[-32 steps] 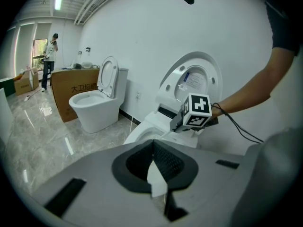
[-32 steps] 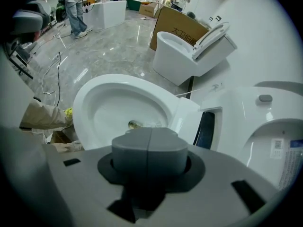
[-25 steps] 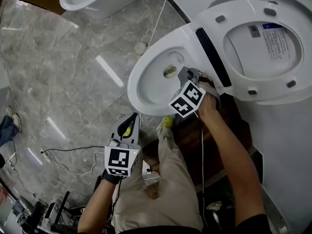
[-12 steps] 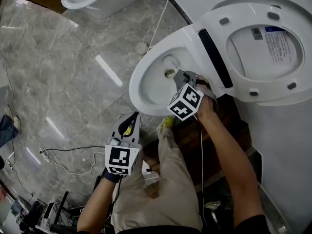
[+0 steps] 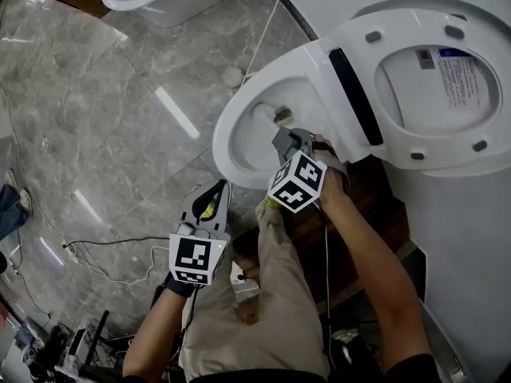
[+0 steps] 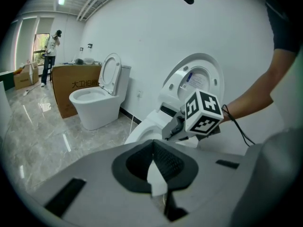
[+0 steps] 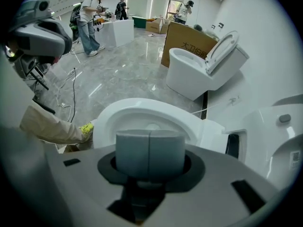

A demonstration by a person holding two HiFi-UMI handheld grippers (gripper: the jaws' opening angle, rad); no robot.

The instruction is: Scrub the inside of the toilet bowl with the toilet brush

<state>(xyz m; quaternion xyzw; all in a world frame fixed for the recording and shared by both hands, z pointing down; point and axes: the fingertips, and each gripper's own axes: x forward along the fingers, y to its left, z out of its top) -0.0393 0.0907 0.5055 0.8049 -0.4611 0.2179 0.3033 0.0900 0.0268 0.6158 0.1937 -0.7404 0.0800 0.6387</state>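
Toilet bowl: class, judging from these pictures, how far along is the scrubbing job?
Done: the lid is raised and the toilet brush is down inside the toilet bowl. In hand: the right gripper, jaws shut on the brush, holds its head low in the bowl. The left gripper hangs shut and empty, outside the bowl. Left: no picture shows how much is scrubbed, so likely the remaining walls.

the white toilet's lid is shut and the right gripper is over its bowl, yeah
Not quite: the white toilet lid is raised, tipped back from the open white toilet bowl, as the head view shows. The right gripper is indeed over that bowl.
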